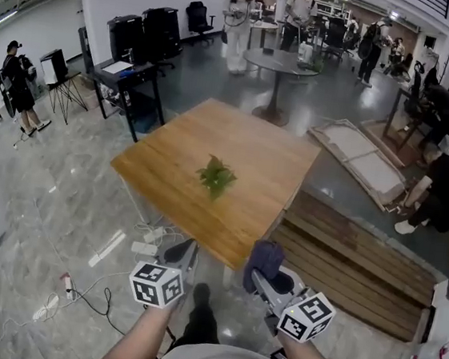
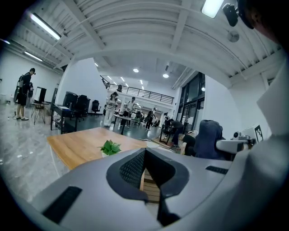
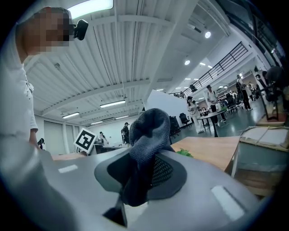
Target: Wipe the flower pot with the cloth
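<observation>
Looking down on a big hall with a shiny grey floor (image 1: pixel 62 188). A square wood table (image 1: pixel 267 159) stands mid-room with its top bare apart from the plant (image 1: pixel 215 176). From above I see only its green leaves, near the middle of the top. A slatted pallet (image 1: pixel 352 262) lies on the floor just right of the table, with flat panels (image 1: pixel 356 157) beyond it. A power strip (image 1: pixel 144 248) and loose cables (image 1: pixel 86 300) lie by the table's near-left side. Farther back are a round table (image 1: pixel 280 60) and a dark desk (image 1: pixel 128 71) with black chairs at the left wall. People stand around the back and sides, and one crouches at the right (image 1: pixel 441 191).

Both tools hang low at my end, over the floor off the table's near corner.

The left gripper (image 1: pixel 180 252) has its jaws drawn together, with only a thin slit between the pads and nothing in it. Its view puts the plant ahead and a bit left, across the tabletop and well apart.

The right gripper (image 1: pixel 268 278) is clamped on the cloth (image 1: pixel 264 256), a dark blue-grey knit wad that bulges up past the jaw tips and hangs down between them. In the right gripper view the plant's leaves peek out just right of the cloth, far off on the table. Cloth and plant are not touching, with the near half of the table between them.
</observation>
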Demonstrator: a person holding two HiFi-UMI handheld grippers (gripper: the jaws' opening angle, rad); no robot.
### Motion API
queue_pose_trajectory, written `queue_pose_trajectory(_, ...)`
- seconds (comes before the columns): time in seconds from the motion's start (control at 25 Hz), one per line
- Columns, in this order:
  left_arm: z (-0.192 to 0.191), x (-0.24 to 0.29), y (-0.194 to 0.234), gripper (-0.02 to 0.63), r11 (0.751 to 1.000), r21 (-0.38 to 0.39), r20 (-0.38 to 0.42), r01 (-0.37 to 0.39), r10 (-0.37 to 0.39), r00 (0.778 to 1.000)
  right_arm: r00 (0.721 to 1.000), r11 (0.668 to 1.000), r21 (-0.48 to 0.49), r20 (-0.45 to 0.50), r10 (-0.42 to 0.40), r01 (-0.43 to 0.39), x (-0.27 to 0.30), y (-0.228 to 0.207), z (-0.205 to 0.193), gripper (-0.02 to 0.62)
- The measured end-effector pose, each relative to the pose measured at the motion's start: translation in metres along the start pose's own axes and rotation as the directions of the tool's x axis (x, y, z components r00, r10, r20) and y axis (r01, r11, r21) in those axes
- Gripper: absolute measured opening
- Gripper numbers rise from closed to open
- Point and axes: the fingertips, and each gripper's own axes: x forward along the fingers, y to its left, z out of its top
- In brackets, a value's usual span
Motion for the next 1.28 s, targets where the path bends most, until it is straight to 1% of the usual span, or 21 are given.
queue_pose_trajectory(0.2,0.024,0.105,0.063,0.006,1.000,-0.002,-0.030,0.027,-0.027,0.999,0.999,0.999,0.003,0.015,-0.045,0.045,0.073,-0.077,0.017,0.072)
queue_pose_trajectory(0.32,0.040,0.175,0.114,0.006,0.999,0.002,-0.094,0.050,-0.050,0.994,0.997,0.997,0.000,0.019,-0.081,0.081,0.133,-0.123,0.032,0.072)
queue_pose_trajectory(0.4,0.046,0.219,0.151,0.006,0.998,0.009,-0.158,0.067,-0.064,0.985,0.994,0.994,0.017,0.005,-0.107,0.107,0.174,-0.153,0.034,0.073)
queue_pose_trajectory(0.52,0.052,0.277,0.205,0.006,0.995,0.028,-0.246,0.092,-0.082,0.966,0.989,0.988,0.050,-0.012,-0.145,0.145,0.230,-0.192,0.032,0.072)
queue_pose_trajectory(0.68,0.046,0.348,0.268,0.006,0.994,0.053,-0.344,0.090,-0.066,0.937,0.979,0.975,0.099,-0.041,-0.198,0.201,0.278,-0.240,0.022,0.072)
queue_pose_trajectory(0.76,0.036,0.382,0.292,0.008,0.994,0.067,-0.396,0.091,-0.058,0.916,0.973,0.965,0.129,-0.059,-0.223,0.229,0.291,-0.262,0.014,0.073)
queue_pose_trajectory(0.88,0.015,0.427,0.321,0.009,0.990,0.100,-0.479,0.098,-0.039,0.877,0.964,0.949,0.172,-0.079,-0.256,0.266,0.305,-0.290,0.002,0.072)
queue_pose_trajectory(0.96,0.000,0.454,0.336,0.037,0.987,0.131,-0.526,0.096,-0.013,0.850,0.959,0.941,0.191,-0.092,-0.268,0.281,0.312,-0.308,-0.006,0.072)
queue_pose_trajectory(1.12,-0.030,0.496,0.361,0.064,0.979,0.182,-0.602,0.093,0.036,0.798,0.952,0.927,0.223,-0.124,-0.279,0.301,0.321,-0.340,-0.027,0.072)
queue_pose_trajectory(1.2,-0.045,0.513,0.375,0.075,0.980,0.179,-0.637,0.086,0.049,0.769,0.949,0.921,0.237,-0.138,-0.285,0.311,0.324,-0.355,-0.036,0.072)
queue_pose_trajectory(1.28,-0.062,0.525,0.384,0.078,0.983,0.162,-0.675,0.091,0.043,0.736,0.943,0.910,0.256,-0.153,-0.294,0.325,0.327,-0.366,-0.048,0.072)
